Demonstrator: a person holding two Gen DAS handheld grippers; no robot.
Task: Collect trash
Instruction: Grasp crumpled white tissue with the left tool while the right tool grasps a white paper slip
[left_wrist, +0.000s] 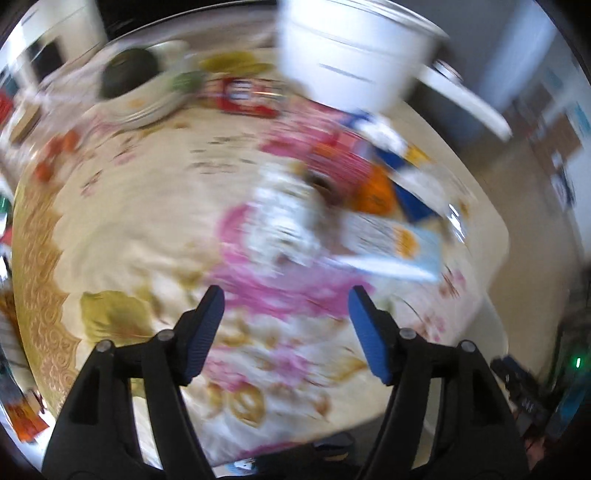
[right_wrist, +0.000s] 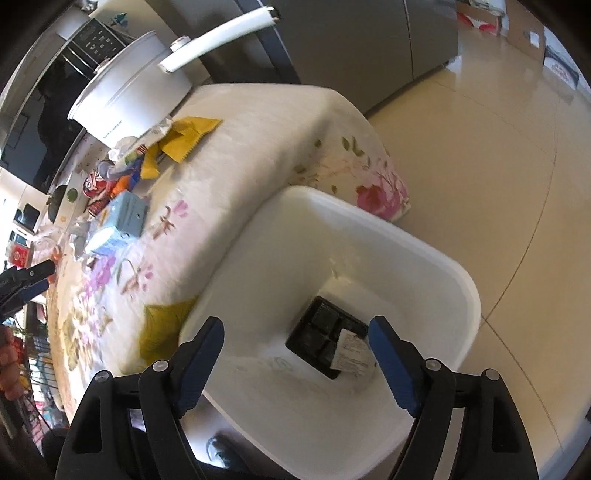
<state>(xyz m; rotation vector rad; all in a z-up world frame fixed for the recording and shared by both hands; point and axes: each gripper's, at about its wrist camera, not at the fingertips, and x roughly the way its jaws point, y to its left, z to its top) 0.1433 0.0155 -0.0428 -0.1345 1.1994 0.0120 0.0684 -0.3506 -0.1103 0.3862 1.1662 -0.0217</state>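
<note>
Right wrist view: open gripper above a white bin beside a cloth-covered table.

The right gripper (right_wrist: 295, 354) hangs with its two blue-padded fingers (right_wrist: 199, 363) spread wide and nothing between them, over a white bin (right_wrist: 424, 254) standing on the tiled floor (right_wrist: 498, 155) against the table edge. In the bin lies a black compartment tray (right_wrist: 321, 332) with a white printed label (right_wrist: 352, 352) resting on one corner. The floral tablecloth (right_wrist: 266, 122) carries a cluster of litter: a yellow wrapper (right_wrist: 186, 138), a red can (right_wrist: 94, 186), a light blue carton (right_wrist: 125, 214). A white pot (right_wrist: 129, 96) stands behind them. The left gripper (right_wrist: 26, 282) enters at the left edge.
</note>
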